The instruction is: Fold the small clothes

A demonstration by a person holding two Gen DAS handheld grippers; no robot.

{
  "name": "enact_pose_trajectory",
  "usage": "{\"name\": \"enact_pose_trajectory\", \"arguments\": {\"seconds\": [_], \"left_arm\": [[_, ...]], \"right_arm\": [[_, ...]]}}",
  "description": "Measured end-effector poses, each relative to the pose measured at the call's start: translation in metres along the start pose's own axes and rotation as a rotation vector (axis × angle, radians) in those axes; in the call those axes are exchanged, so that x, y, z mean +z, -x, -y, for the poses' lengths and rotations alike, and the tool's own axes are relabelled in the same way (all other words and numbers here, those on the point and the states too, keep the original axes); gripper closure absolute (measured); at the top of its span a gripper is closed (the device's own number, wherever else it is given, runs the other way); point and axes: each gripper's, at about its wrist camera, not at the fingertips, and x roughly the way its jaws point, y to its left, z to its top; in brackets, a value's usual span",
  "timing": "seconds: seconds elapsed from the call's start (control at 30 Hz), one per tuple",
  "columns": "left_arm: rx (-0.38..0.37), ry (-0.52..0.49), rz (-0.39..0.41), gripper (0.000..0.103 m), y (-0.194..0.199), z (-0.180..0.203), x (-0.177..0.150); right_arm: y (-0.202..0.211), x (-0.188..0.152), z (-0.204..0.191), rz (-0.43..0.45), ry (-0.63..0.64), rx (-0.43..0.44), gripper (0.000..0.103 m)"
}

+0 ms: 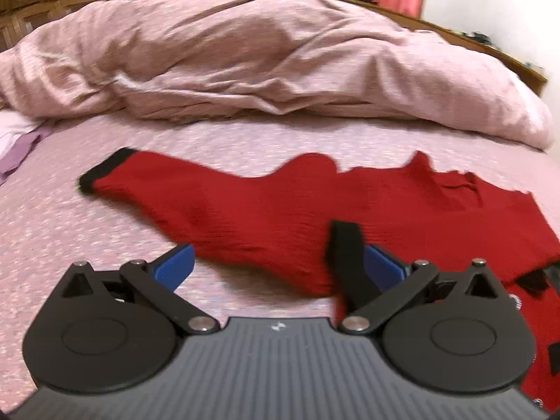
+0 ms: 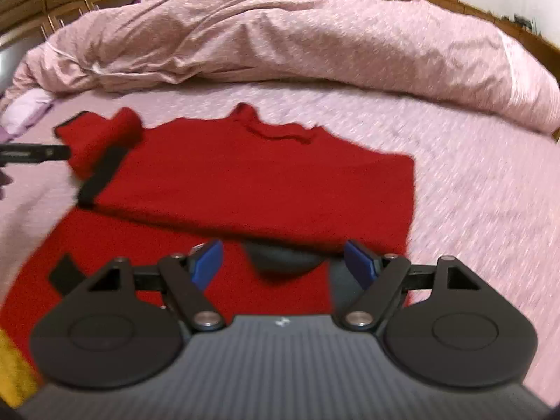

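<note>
Red knit sweater [image 2: 266, 182] lies part-folded on the pink bedsheet [image 2: 472, 189], both my left gripper [image 1: 276, 262] and right gripper [image 2: 283, 262] wide open and empty, so I judge the loose sleeve [image 1: 147, 182] could unroll.

Both wrist views look steeply down, close over the same red garment [image 1: 266, 217] on the bed [image 2: 472, 182].

Soft, even indoor light fills both views, with no hard glare. Motion blur smears the red garment [image 1: 266, 217] and the pink bedsheet [image 2: 472, 192], most of all toward the frame edges. Fisheye distortion bows the bed and the rumpled duvet [image 1: 266, 56]. A faint shadow lies under the garment's near edge.
</note>
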Motion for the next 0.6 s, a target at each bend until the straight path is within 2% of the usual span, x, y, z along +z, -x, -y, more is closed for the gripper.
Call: {"name": "enact_pose_trajectory", "arguments": {"seconds": [0.1,0.27,0.37,0.5,0.6], "left_arm": [[0.029,0.053,-0.021,0.0,-0.009,-0.024,0.005],[0.061,0.147,-0.053,0.0,-0.035,-0.062,0.016],[0.118,0.202,-0.079,0.0,-0.058,-0.086,0.026],[0.188,0.215,-0.082,0.0,-0.088,-0.107,0.039],[0.198,0.227,-0.068,0.0,-0.106,-0.118,0.046]], "right_arm": [[0.007,-0.015,-0.014,0.007,-0.089,0.015,0.025],[0.004,-0.04,-0.024,-0.04,-0.222,0.016,0.025],[0.001,-0.052,-0.026,-0.059,-0.267,-0.014,0.025],[0.002,-0.061,-0.026,-0.067,-0.308,-0.041,0.025],[0.0,-0.064,-0.025,-0.077,-0.318,-0.053,0.025]]}}
